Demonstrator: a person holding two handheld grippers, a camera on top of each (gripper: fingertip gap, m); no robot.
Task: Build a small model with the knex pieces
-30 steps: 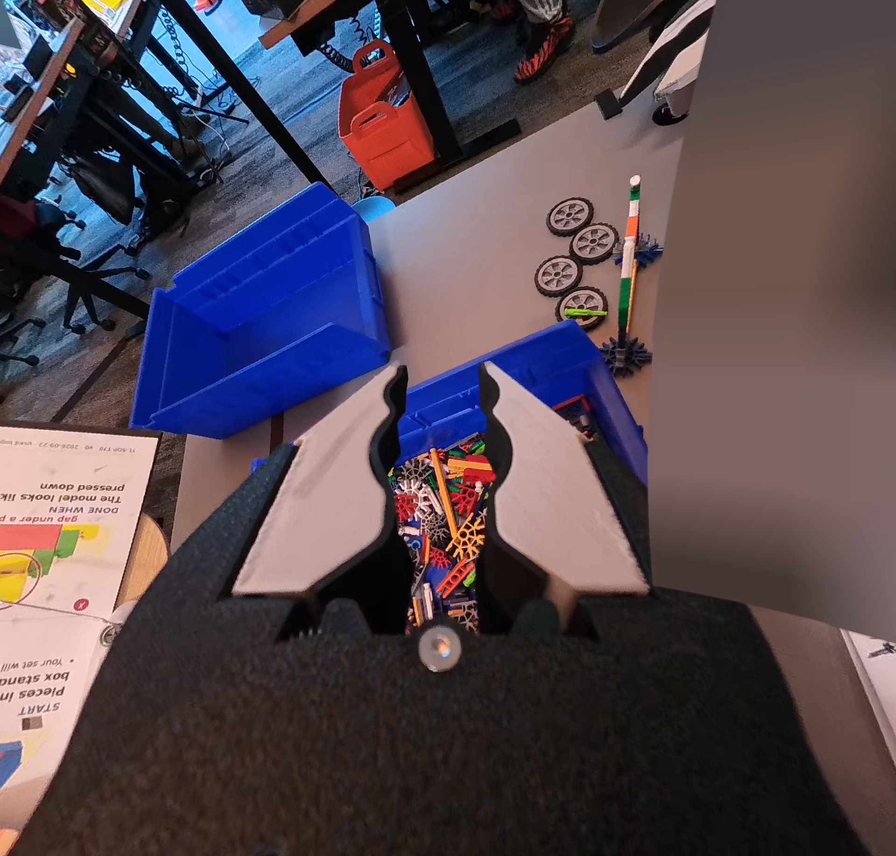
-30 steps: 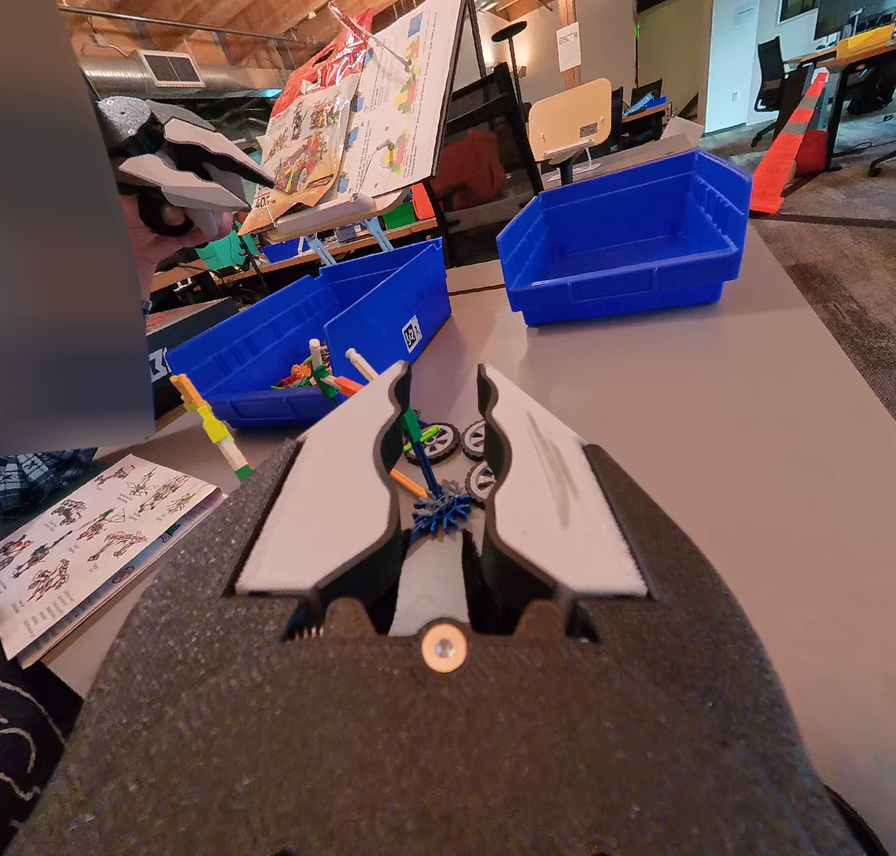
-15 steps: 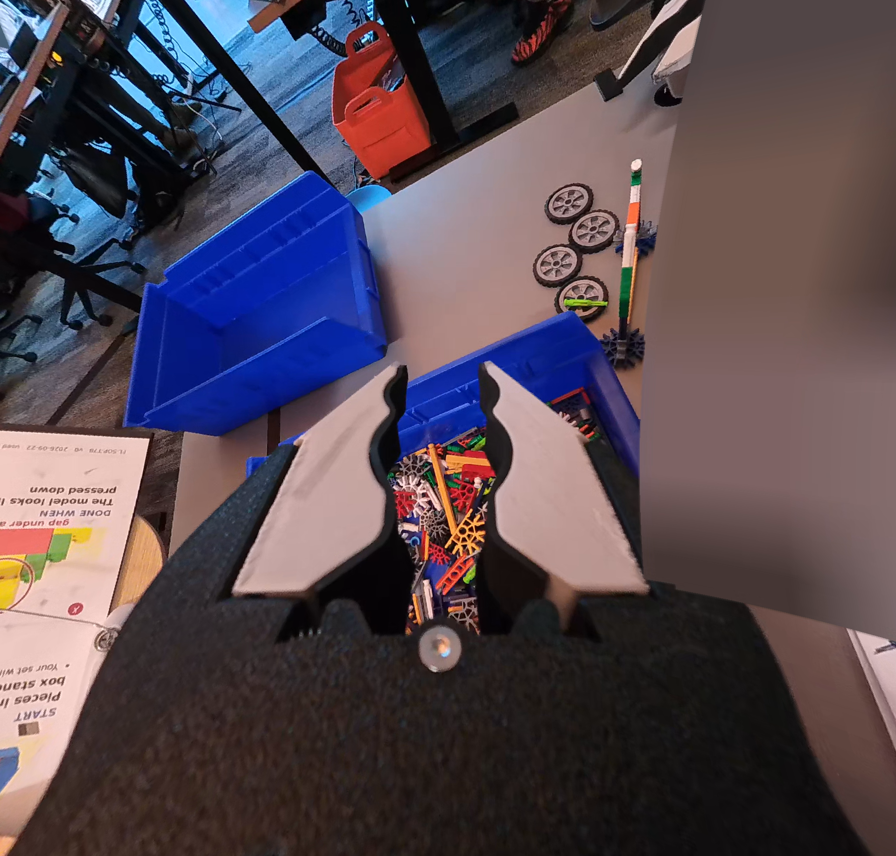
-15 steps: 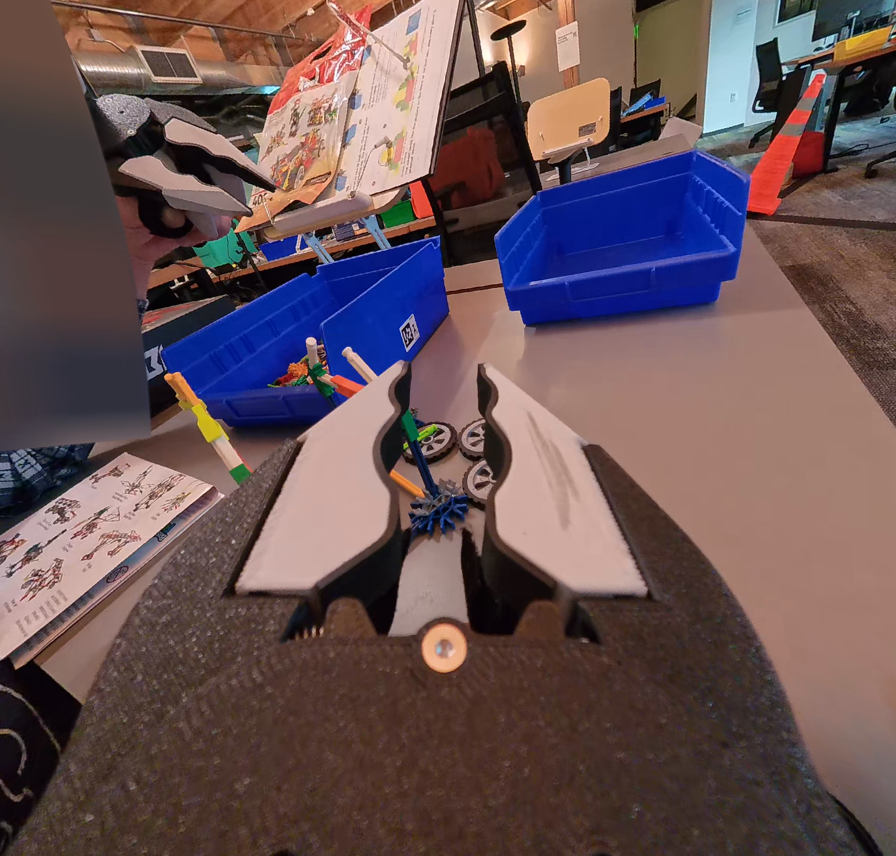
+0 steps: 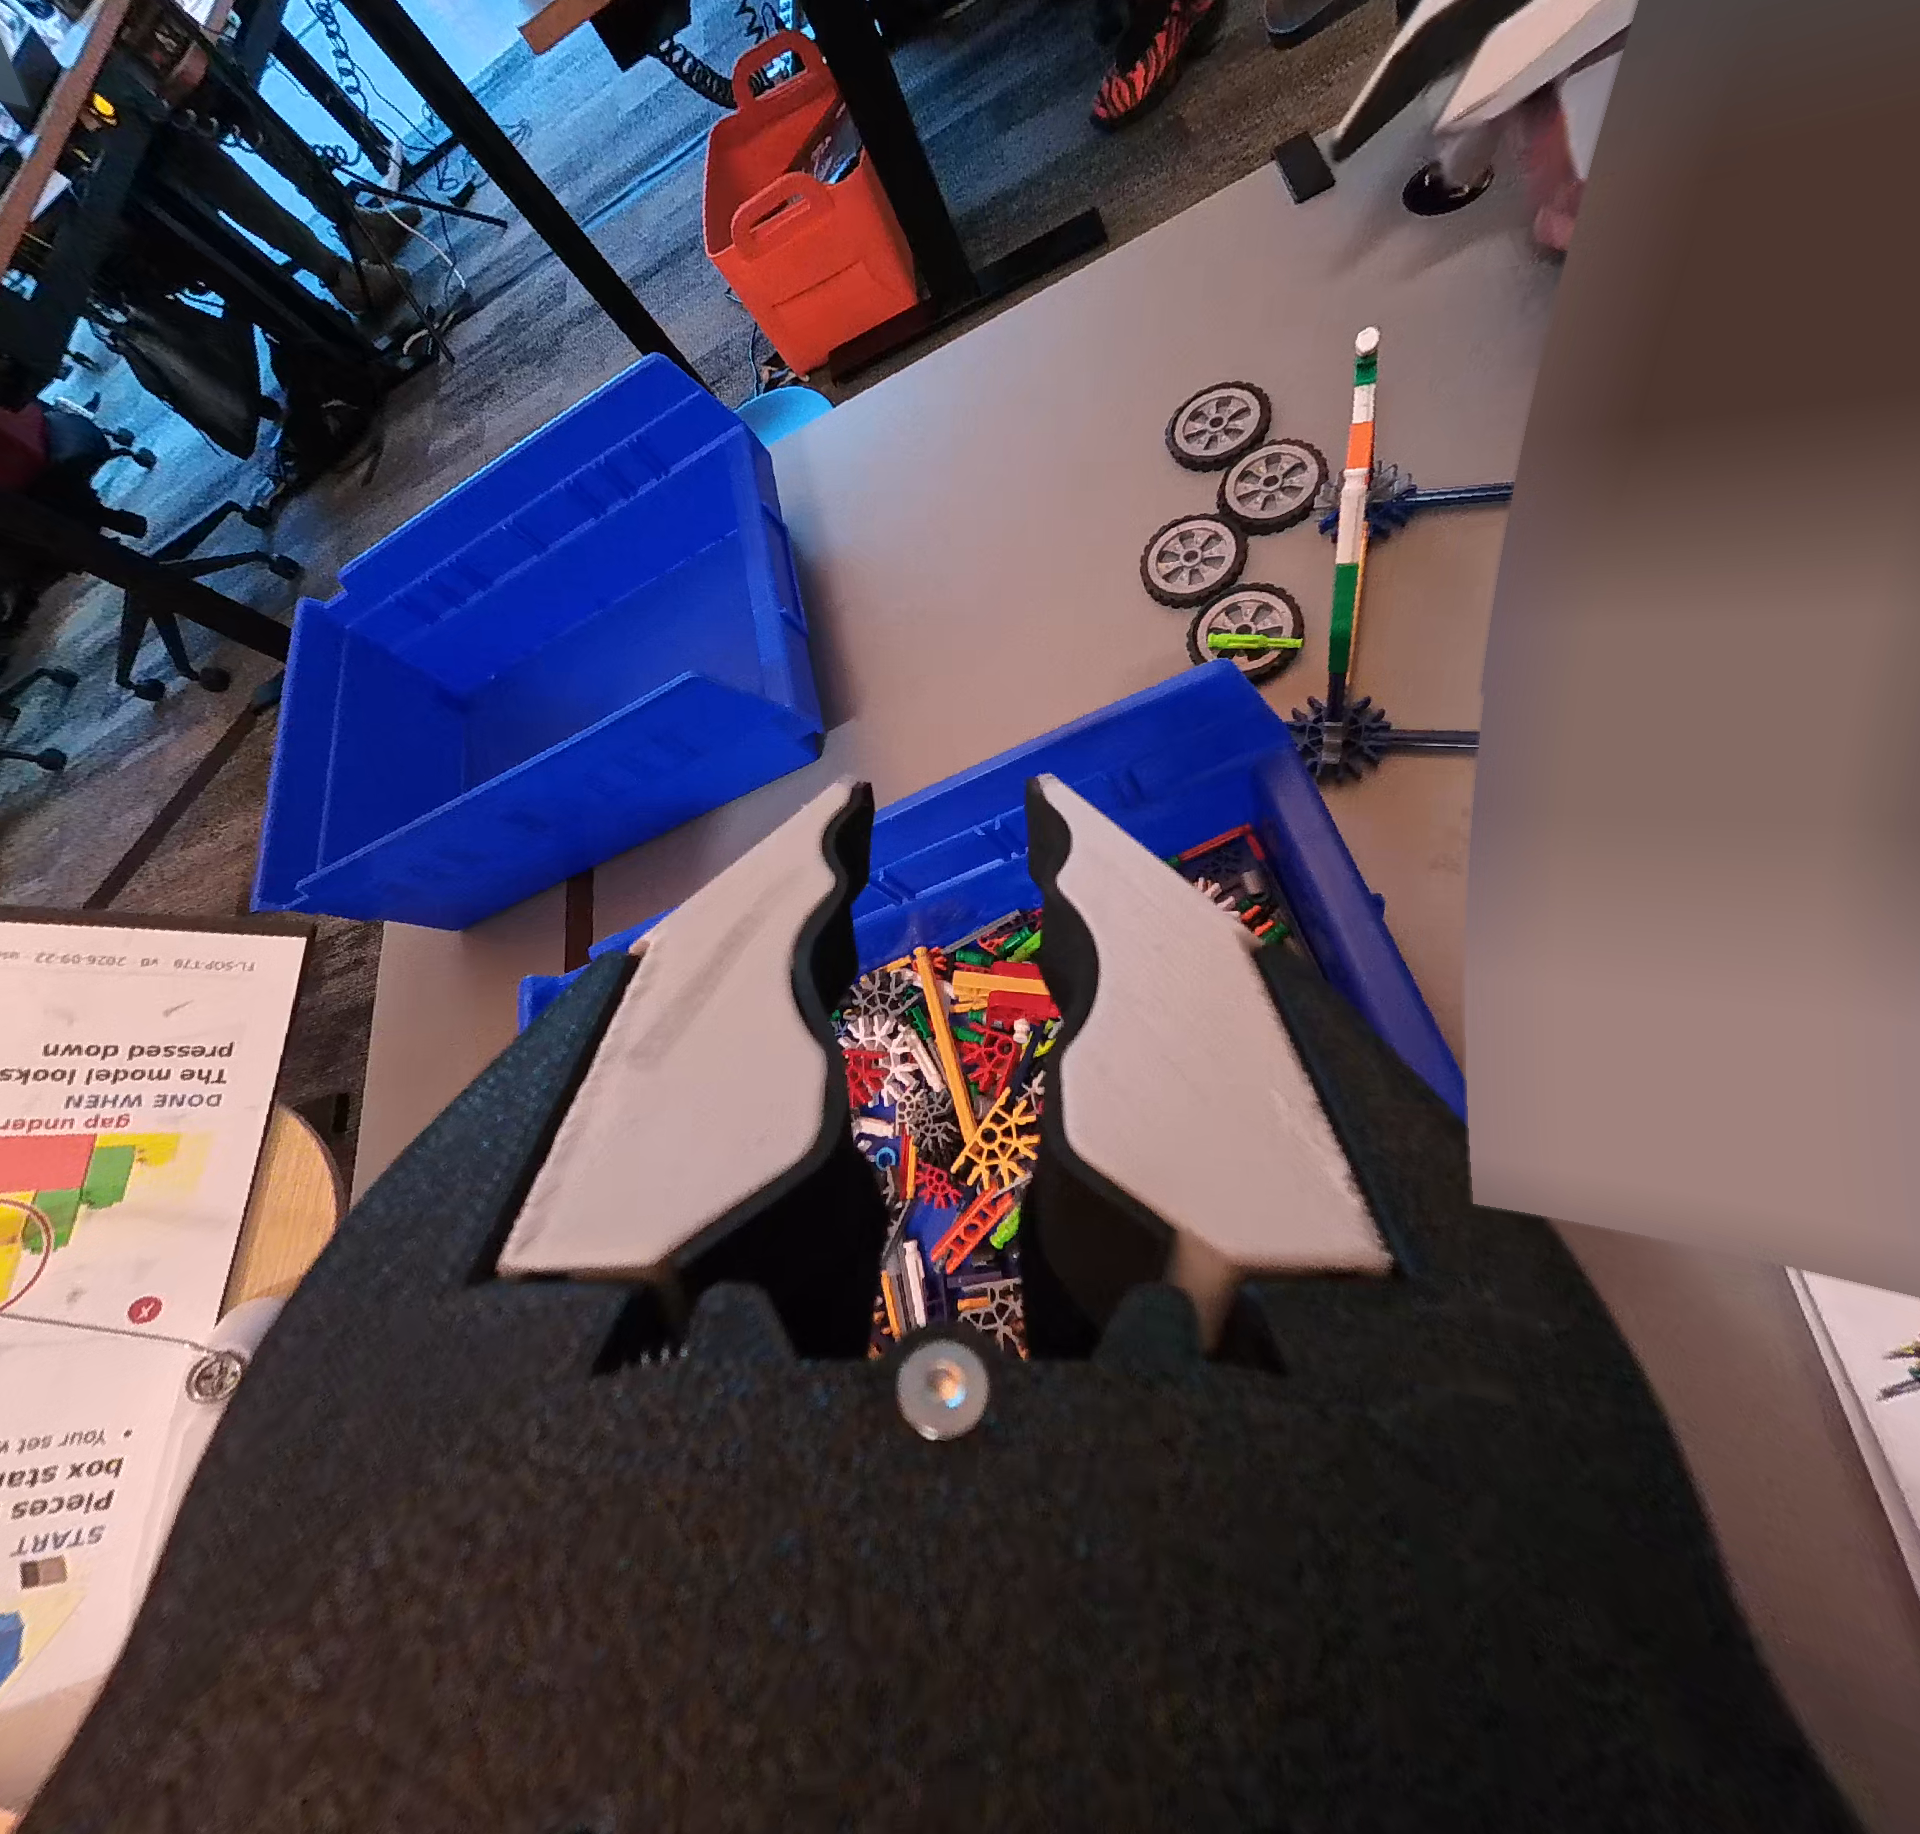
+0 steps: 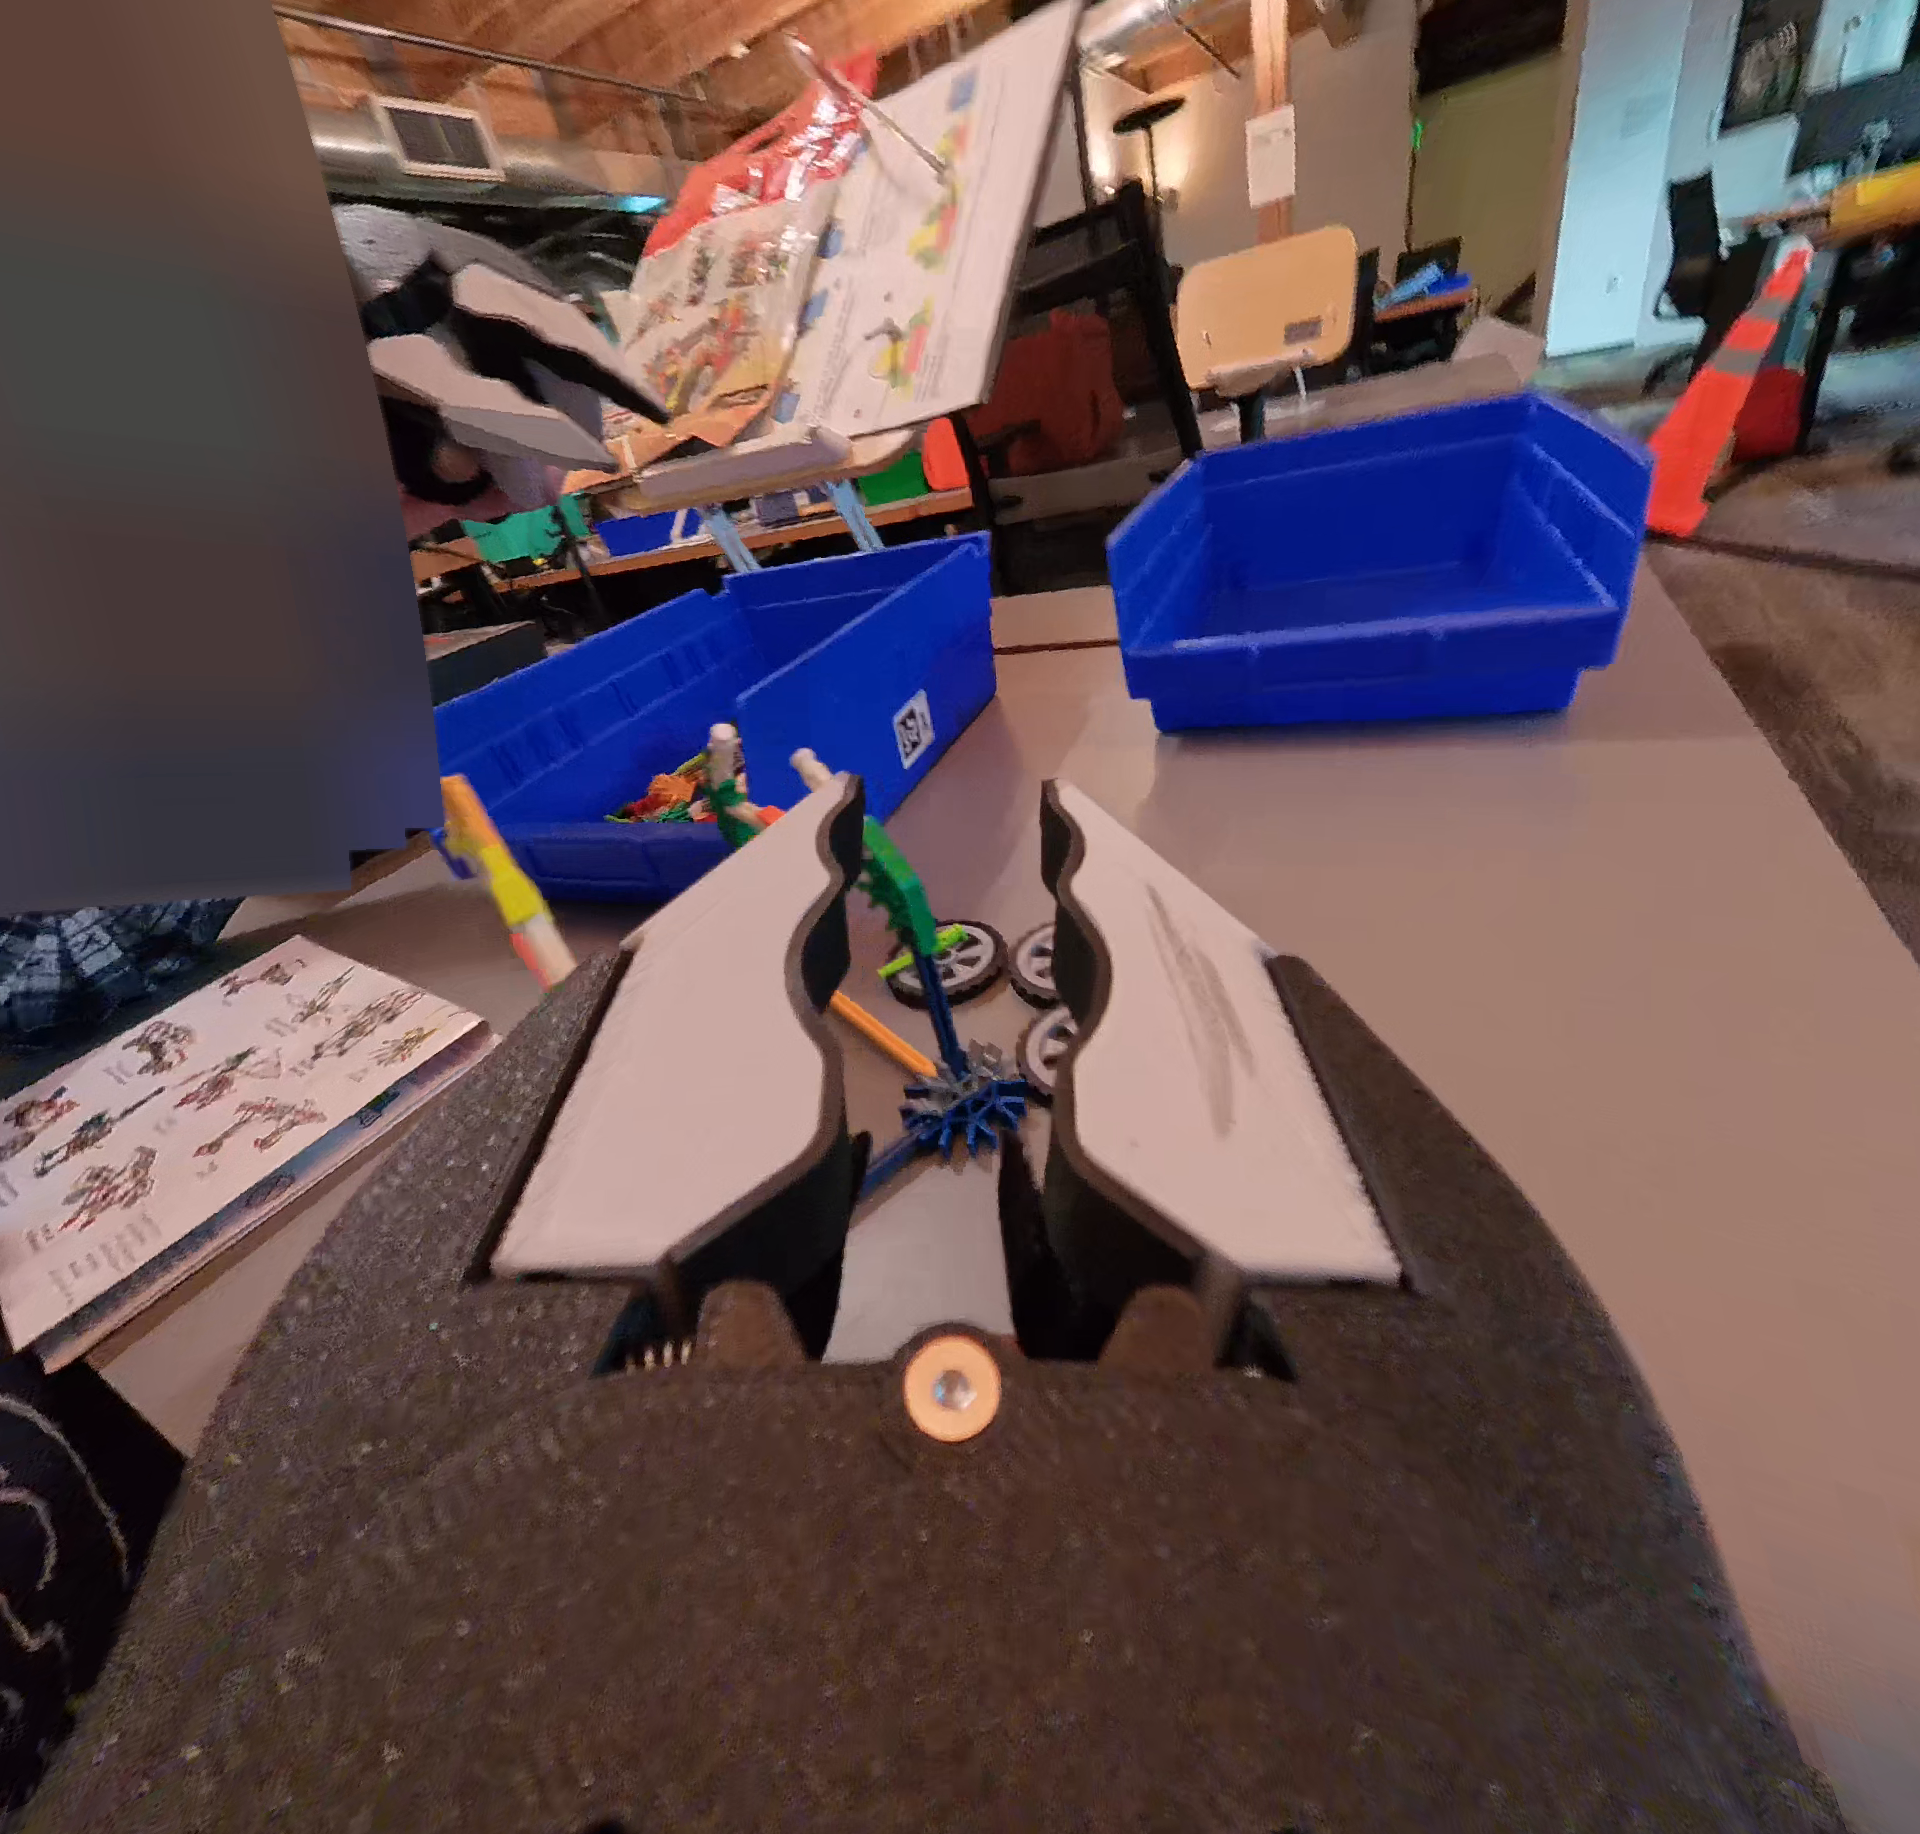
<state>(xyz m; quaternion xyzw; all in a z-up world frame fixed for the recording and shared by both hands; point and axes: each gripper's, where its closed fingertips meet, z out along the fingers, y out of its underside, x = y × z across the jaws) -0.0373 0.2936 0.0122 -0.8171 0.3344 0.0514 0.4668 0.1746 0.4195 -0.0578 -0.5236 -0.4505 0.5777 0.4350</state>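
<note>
**Two spread grippers over a table of construction-toy parts**

Hanging above the grey table, the left gripper has its jaws spread with nothing between them. Straight below its fingers sits a blue bin heaped with small coloured rods and snowflake-shaped connectors. Ahead of it and to its left stands a second blue bin, with only its bare floor showing. Ahead and to its right, four grey-hubbed wheels lie in a loose cluster beside a part-built rod assembly (white, green and orange sections on blue connectors).

The right gripper sits low near the tabletop, jaws likewise apart and gripping nothing. Between its fingers a dark blue snowflake connector rests on the table, with a blue rod and a green piece rising from it; whether the fingers touch it I cannot tell. An illustrated instruction booklet lies to its left, and a propped-up instruction board stands beyond the bins.
</note>
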